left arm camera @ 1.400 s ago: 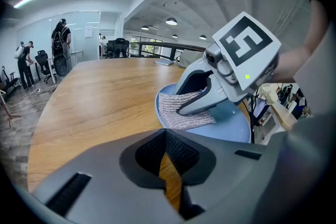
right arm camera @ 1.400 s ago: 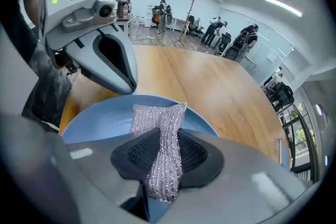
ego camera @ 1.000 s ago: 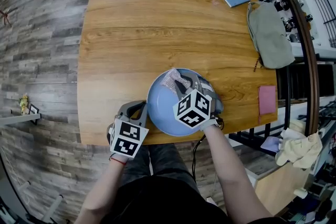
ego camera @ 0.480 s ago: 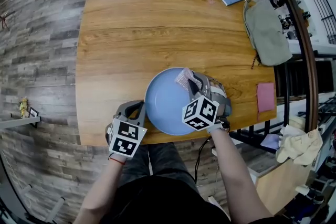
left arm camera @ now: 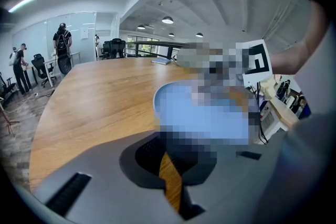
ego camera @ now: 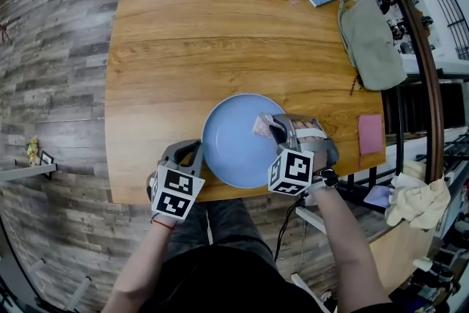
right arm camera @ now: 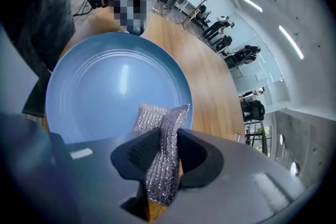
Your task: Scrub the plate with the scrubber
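Right gripper (ego camera: 273,130) pinches scrubber (ego camera: 262,125) at plate (ego camera: 231,144) rim; left gripper (ego camera: 192,157) fingers pressed together, empty. Unheld plate may skid.

Bright even light, heavy fisheye edges

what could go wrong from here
The plate lies near the front edge of the table, and the shut left gripper sits beside it, not clamped on it, so a stroke might slide it off. The right gripper pinches the scrubber by a narrow fold at the plate's right rim; it may pull loose.
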{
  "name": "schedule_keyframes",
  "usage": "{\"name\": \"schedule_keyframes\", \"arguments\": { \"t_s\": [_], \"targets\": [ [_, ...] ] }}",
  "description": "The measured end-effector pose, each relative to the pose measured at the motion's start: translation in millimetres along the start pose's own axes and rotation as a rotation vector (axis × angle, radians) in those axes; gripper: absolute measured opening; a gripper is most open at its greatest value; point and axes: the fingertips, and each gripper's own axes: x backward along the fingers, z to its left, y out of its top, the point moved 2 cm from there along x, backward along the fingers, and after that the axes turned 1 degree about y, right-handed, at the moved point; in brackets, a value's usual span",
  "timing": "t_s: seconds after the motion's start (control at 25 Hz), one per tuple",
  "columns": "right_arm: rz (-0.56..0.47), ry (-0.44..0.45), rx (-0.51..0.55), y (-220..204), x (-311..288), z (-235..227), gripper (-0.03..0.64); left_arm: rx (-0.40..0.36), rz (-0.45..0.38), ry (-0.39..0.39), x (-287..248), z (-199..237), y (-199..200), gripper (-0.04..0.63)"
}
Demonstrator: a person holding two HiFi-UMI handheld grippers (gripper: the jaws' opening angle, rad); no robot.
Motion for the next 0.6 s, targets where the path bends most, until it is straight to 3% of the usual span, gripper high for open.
{"name": "schedule_keyframes", "arguments": {
  "t_s": [0.36, 0.6],
  "targets": [
    [-0.046, 0.230, 0.162, 23.4, 12.6, 46.6, 0.109, 0.000, 0.004, -0.001, -2.3, -3.6, 0.8, -0.005],
    [-0.055, 0.313, 0.466, 43.7, 24.3, 78.2, 0.107, 0.005, -0.001, 0.006, -4.7, -3.3, 2.8, -0.005]
  ]
}}
